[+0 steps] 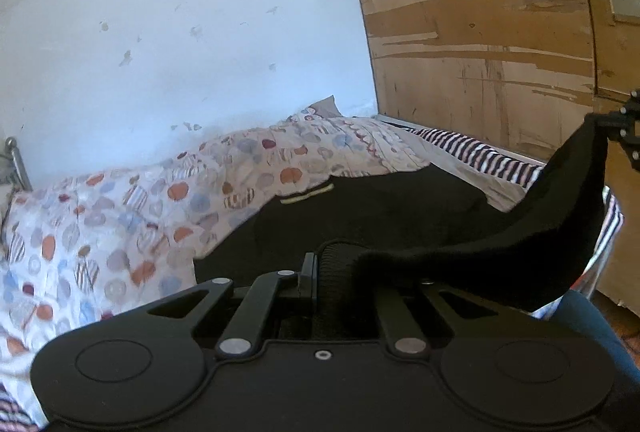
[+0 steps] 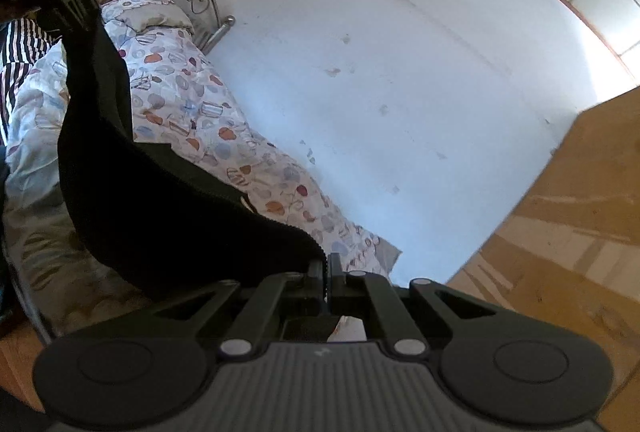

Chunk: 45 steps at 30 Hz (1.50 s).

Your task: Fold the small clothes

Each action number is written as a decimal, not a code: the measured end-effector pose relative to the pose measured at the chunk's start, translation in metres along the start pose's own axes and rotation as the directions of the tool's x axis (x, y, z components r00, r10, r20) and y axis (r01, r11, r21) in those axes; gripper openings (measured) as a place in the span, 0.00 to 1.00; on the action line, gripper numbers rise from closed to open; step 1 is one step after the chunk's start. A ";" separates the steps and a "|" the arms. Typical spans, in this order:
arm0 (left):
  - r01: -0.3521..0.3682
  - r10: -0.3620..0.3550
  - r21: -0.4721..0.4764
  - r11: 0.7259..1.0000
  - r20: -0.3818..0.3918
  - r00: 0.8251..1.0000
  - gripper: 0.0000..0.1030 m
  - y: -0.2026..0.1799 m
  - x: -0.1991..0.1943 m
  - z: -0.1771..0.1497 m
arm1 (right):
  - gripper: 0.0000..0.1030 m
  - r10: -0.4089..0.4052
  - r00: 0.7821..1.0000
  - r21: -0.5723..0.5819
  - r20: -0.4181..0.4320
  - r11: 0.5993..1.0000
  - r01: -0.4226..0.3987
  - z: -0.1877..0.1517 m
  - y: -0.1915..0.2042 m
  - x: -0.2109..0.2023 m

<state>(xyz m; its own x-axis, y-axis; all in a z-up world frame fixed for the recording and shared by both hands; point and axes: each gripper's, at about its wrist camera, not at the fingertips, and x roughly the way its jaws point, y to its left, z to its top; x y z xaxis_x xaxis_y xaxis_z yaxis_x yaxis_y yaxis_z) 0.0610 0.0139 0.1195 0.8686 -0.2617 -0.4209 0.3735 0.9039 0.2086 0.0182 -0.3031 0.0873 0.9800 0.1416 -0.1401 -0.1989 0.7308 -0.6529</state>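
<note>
Above the patterned duvet [image 1: 120, 216] on the bed, a black garment [image 1: 400, 208] hung stretched between both grippers. Left gripper [image 1: 336, 272] was clenched on one ribbed edge; right gripper [image 2: 327, 272] pinched another edge, its jaws closed on the fabric. Part of the garment lay on the duvet, near a striped cloth [image 1: 488, 156]. No containers appeared.

No words, numbers or brand names can be read in either view. The black garment [image 1: 360, 208] carries a pale yellowish strip [image 1: 307, 193] near the middle of the left wrist frame, but any lettering on it is too blurred to tell.
</note>
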 end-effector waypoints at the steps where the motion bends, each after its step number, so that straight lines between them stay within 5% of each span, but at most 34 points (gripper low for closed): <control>1: -0.002 0.002 0.004 1.000 -0.003 1.000 0.05 0.006 0.009 0.009 | 0.01 0.010 1.000 0.004 0.006 1.000 -0.010 0.004 -0.008 0.010; 8: -0.021 0.018 -0.029 0.999 -0.089 0.996 0.05 0.064 0.118 0.078 | 0.01 0.144 0.990 0.150 -0.009 0.979 -0.141 0.027 -0.085 0.138; 16: 0.009 -0.022 -0.062 0.998 -0.202 0.979 0.06 0.113 0.266 0.114 | 0.01 0.205 0.971 0.275 -0.121 0.947 -0.165 0.013 -0.126 0.314; 29: 0.028 -0.077 -0.161 0.987 -0.306 0.949 0.07 0.150 0.416 0.085 | 0.02 0.302 0.921 0.422 -0.245 0.889 -0.179 -0.050 -0.107 0.462; 35: 0.012 -0.099 -0.223 0.975 -0.384 0.918 0.10 0.160 0.470 0.063 | 0.04 0.362 0.881 0.533 -0.305 0.831 -0.158 -0.081 -0.093 0.512; 37: -0.001 -0.108 -0.259 0.966 -0.404 0.909 0.18 0.165 0.479 0.056 | 0.11 0.392 0.865 0.578 -0.313 0.802 -0.154 -0.092 -0.091 0.523; 38: -0.003 -0.114 -0.277 0.961 -0.406 0.907 0.21 0.168 0.481 0.054 | 0.25 0.408 0.859 0.599 -0.309 0.785 -0.158 -0.096 -0.092 0.525; 41: -0.002 -0.135 -0.328 0.945 -0.394 0.909 0.62 0.178 0.479 0.049 | 0.63 0.439 0.848 0.649 -0.298 0.744 -0.158 -0.107 -0.096 0.526; 43: 0.004 -0.149 -0.372 0.928 -0.361 0.921 1.00 0.190 0.471 0.048 | 0.77 0.454 0.844 0.677 -0.287 0.719 -0.157 -0.113 -0.102 0.522; 45: 0.019 -0.164 -0.421 0.907 -0.311 0.936 0.99 0.206 0.458 0.046 | 0.87 0.464 0.843 0.707 -0.272 0.691 -0.152 -0.121 -0.109 0.516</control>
<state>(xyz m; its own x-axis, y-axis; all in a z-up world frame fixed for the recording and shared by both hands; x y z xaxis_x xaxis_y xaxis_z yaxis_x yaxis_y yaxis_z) 0.5505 0.0646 0.0098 0.6502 -0.2881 -0.7030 0.2177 0.9572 -0.1909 0.5445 -0.3899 -0.0040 0.7308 0.2767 -0.6240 -0.2792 0.9554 0.0966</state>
